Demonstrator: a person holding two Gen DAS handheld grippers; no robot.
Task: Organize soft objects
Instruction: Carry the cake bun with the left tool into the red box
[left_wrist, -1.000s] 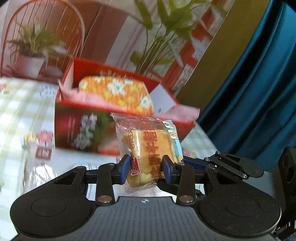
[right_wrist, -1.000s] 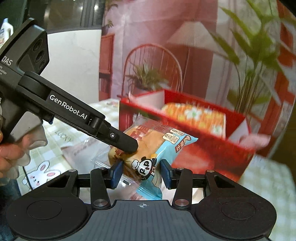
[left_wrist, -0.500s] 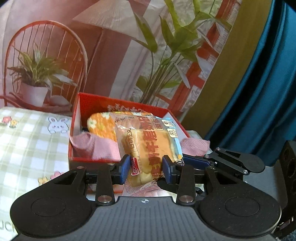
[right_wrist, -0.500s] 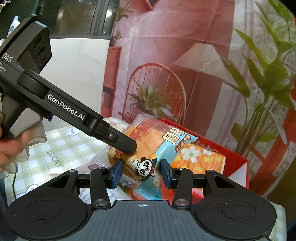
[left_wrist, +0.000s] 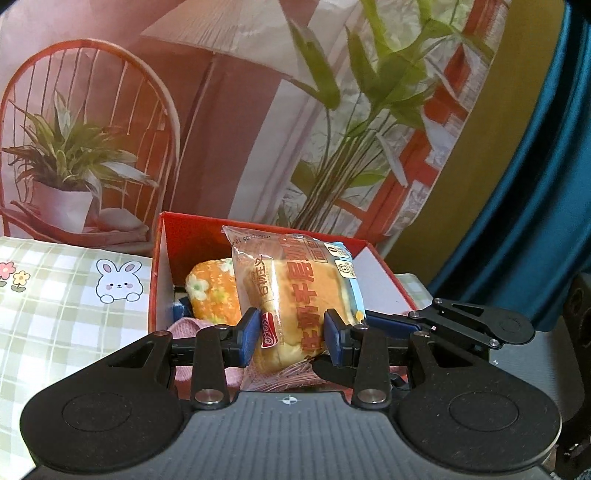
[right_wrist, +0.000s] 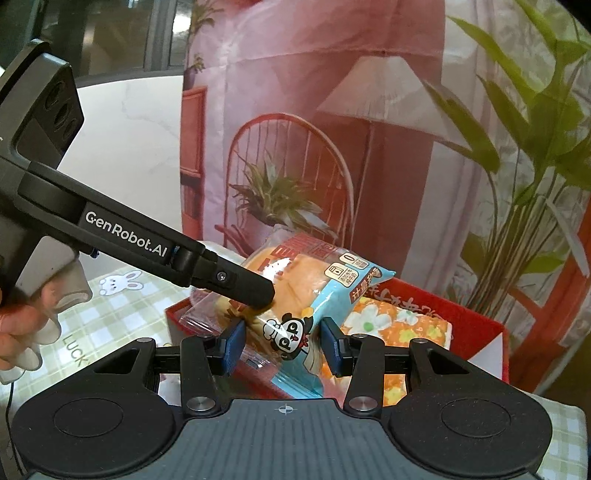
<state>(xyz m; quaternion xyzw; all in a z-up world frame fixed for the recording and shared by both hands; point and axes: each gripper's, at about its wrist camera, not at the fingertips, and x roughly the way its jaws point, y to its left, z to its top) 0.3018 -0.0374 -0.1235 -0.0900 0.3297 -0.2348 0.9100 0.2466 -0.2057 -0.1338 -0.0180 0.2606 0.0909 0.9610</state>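
Hanging over the red box (left_wrist: 266, 236), a wrapped bun (left_wrist: 295, 295) is pinched from both sides: left claw (left_wrist: 291, 334) clamped on it, right claw (right_wrist: 282, 345) clenched on the same packet (blue pads pressed into the wrapper in each view). Bun stands roughly upright, above the box interior. Inside the box lie an orange flowered pad (right_wrist: 402, 325) and a pink cloth (left_wrist: 184, 328). Box sits on a checked table (left_wrist: 66, 317) before a printed backdrop (left_wrist: 229, 122).

"GenRobot.AI" on left claw (right_wrist: 255, 291), perhaps "LUCK" on tablecloth (right_wrist: 110, 325)
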